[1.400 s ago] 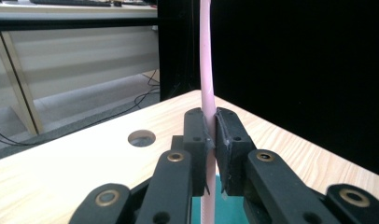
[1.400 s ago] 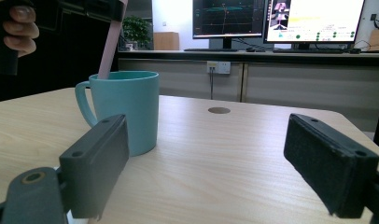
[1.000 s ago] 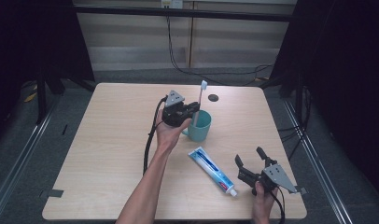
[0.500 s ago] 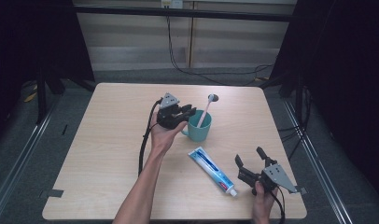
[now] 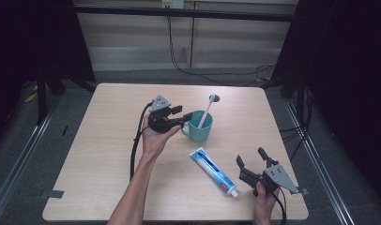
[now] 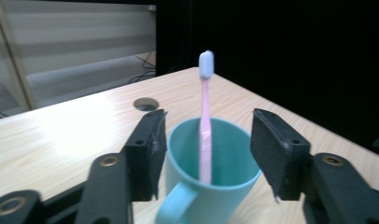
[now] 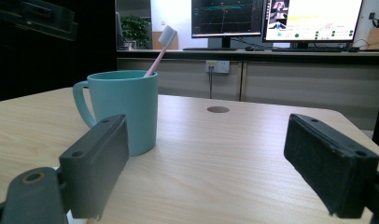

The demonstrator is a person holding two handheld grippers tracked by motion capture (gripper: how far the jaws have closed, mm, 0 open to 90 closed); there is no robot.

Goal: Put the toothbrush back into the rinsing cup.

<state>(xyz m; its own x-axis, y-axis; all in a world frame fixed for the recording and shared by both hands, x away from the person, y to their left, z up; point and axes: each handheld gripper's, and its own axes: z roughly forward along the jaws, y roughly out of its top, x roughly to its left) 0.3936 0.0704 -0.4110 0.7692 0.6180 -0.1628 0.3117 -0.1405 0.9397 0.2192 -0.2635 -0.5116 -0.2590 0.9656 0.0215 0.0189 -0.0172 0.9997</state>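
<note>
Left hand-held gripper (image 5: 179,118) sits spread wide right at the teal mug (image 5: 198,126), holding nothing. The pink toothbrush (image 5: 206,110) stands leaning inside the mug, mid-worktop (image 5: 99,154). Right hand-held gripper (image 5: 251,158) is spread too, empty, near the toothpaste tube (image 5: 212,170).

pink toothbrush (image 5: 206,111) leans inside teal mug (image 5: 198,127).
</note>
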